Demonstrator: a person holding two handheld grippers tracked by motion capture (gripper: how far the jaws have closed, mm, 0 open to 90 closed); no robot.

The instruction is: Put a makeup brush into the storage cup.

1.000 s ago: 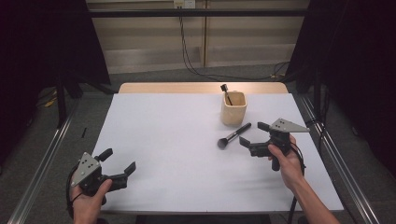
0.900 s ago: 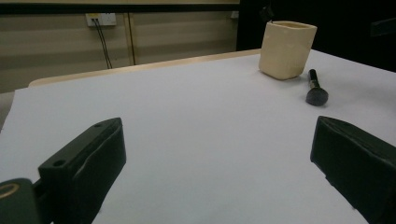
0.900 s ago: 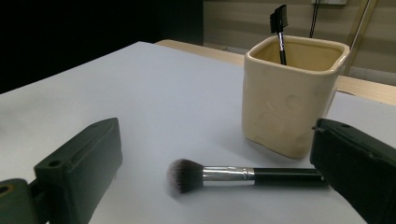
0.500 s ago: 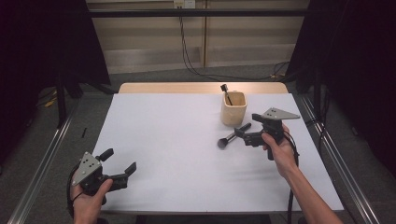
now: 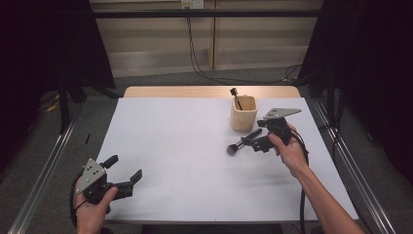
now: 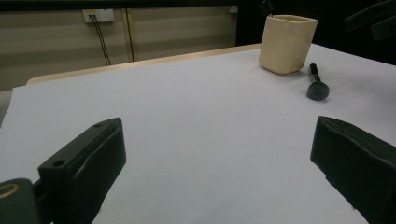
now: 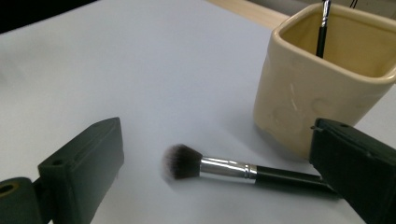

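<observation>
From where I sit, the makeup brush (image 7: 243, 171) is what matters: it lies flat on the white table cover (image 5: 180, 146), just in front of the cream cup (image 5: 243, 112), its handle end close beside the cup's base and its bristle head pointing away from the cup toward the table's middle. My right gripper (image 5: 257, 142) hangs right over that handle, jaws spread wide apart with nothing between them; in the right gripper view the brush runs crosswise between the two jaws, so I judge a closing grip would need the jaws turned to straddle the handle. The left gripper (image 5: 122, 176), also wide open and empty, sits at the near edge, well apart from the cup, so the right hand is plainly the nearer one. A second thin brush (image 5: 235, 97) stands inside the cup. The cover is bare and flat around the cup; beyond it are dark curtains and a pale wall with cables.
</observation>
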